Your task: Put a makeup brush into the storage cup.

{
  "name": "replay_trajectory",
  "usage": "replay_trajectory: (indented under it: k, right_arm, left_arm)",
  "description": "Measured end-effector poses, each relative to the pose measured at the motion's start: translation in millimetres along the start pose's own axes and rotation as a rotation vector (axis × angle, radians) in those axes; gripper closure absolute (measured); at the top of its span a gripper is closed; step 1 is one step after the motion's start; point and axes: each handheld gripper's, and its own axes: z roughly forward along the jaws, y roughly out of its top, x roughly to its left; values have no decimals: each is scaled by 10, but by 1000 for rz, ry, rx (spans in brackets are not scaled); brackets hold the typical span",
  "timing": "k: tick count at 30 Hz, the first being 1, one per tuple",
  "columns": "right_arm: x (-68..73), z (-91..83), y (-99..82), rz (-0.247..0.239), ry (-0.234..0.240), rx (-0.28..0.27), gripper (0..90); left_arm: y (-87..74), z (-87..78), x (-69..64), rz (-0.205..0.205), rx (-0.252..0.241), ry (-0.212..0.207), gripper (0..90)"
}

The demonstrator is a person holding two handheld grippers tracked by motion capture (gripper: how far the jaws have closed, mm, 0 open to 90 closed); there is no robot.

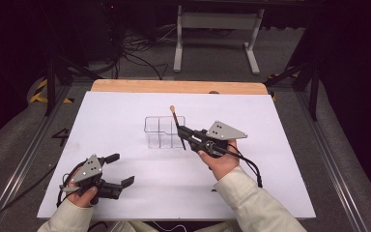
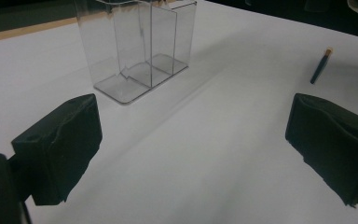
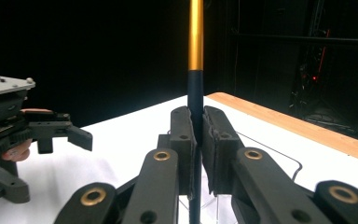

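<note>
Brush (image 1: 176, 123) stands over clear organizer (image 1: 160, 140), left gripper (image 1: 118, 170) well apart.

Count, high view:

- Claws: two. Left claw (image 1: 123, 169) at about 7 o'clock on the worktop; right claw (image 1: 182, 132) just right of centre, near 4 o'clock of the clear box.
- Hands: two, one behind each claw.
- Clear box (image 1: 164, 131): one, at the middle of the worktop. Compartments inside: three, side by side.
- Brush (image 1: 176, 121): one, thin dark handle with a gold band and pale tip, pointing toward 12 o'clock.
- Worktop (image 1: 125, 111): one, white sheet, with one bare wooden strip along the 12 o'clock edge.
- Grey three-cornered plates: two, one on top of each claw.
</note>
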Motion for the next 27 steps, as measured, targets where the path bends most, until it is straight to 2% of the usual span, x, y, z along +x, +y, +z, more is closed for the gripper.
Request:
replay_trajectory:
  k: [11, 27]
  right_arm:
    - [-14, 176, 63, 5, 6, 12, 835]
    - [-77, 448, 117, 28, -18, 11, 835]
  left_arm:
    - [0, -8, 10, 9, 6, 0, 42]
    - [6, 9, 16, 6, -2, -12, 42]
